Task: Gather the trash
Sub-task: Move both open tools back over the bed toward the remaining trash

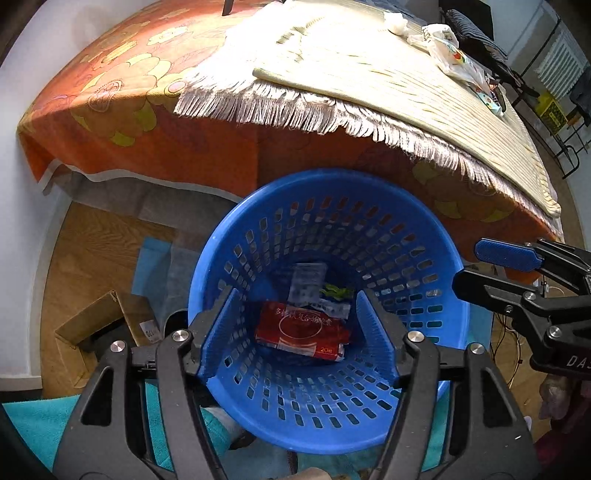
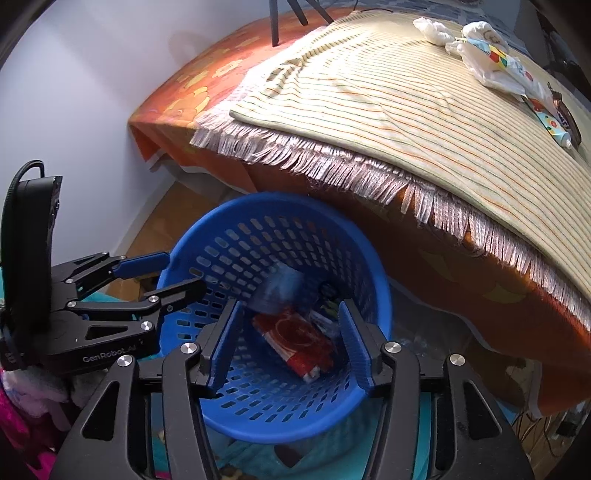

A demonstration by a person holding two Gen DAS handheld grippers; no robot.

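Note:
A blue perforated basket (image 1: 436,229) stands on the floor beside the bed; it also shows in the right wrist view (image 2: 207,236). Inside lie a red packet (image 1: 303,326), a pale blue-white wrapper (image 1: 306,284) and a green-printed wrapper (image 1: 334,295); the red packet shows in the right wrist view too (image 2: 295,339). A blurred bluish wrapper (image 2: 277,290) is inside the basket. My left gripper (image 1: 295,332) is open and empty over the basket; it also shows in the right wrist view (image 2: 181,271). My right gripper (image 2: 288,343) is open and empty over the basket. On the bed lie crumpled tissue (image 2: 432,29), a white plastic bag (image 2: 491,59) and a tube (image 2: 554,125).
The bed has a striped fringed blanket (image 2: 388,110) over an orange floral sheet (image 1: 110,92). An open cardboard box (image 1: 107,325) sits on the wood floor at left. A white wall (image 2: 74,92) stands behind. Teal cloth (image 1: 37,424) lies below the grippers.

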